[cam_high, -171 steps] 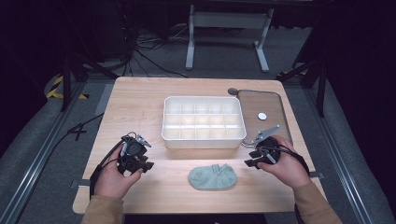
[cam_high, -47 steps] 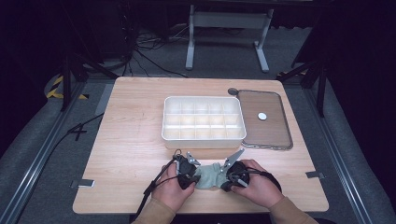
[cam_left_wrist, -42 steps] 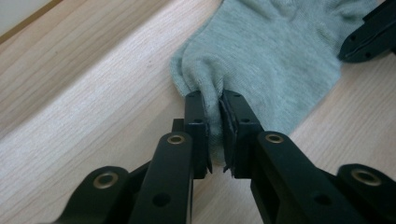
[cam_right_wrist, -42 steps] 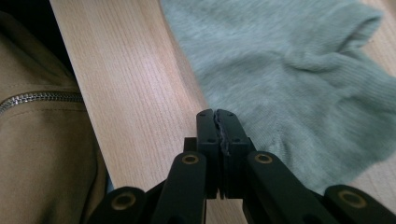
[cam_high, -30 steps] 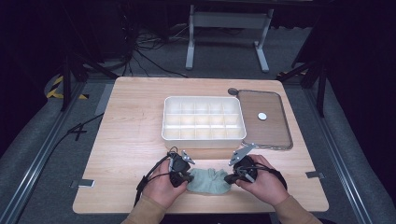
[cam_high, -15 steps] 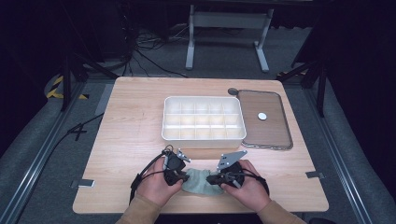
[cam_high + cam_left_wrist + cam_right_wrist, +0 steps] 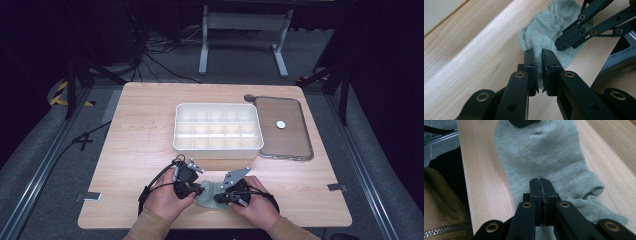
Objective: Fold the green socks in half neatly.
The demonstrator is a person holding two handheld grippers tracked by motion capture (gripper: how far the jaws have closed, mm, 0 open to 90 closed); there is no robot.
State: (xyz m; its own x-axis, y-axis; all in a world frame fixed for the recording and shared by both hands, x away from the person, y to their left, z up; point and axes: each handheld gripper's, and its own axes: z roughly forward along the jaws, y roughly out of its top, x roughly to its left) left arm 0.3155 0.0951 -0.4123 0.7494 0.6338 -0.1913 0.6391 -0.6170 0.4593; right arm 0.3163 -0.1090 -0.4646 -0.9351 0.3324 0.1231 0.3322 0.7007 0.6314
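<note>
The grey-green sock [image 7: 541, 157] is pinched by the left gripper [image 7: 541, 53] and right gripper [image 7: 541, 181]; both pinches should be kept firm while folding.

A pale wooden table [image 7: 150, 125] stands on grey carpet [image 7: 45, 165] in a dark room, cables [image 7: 160, 55] behind.

We see a white compartment tray [image 7: 218, 127] standing near the middle of the light wooden table [image 7: 140, 135], its cells in rows and looking empty; just beside it, toward the table's right edge, lies a brown rounded lid [image 7: 284, 128] with a small white knob [image 7: 281, 124] at its centre, and a dark round disc [image 7: 249, 98] sits at that lid's far corner. Beyond the table we make out a grey stand [image 7: 243, 35] and loose black cables [image 7: 160, 55] on the floor; yellow-and-black tape [image 7: 64, 93] marks the floor at the left.
</note>
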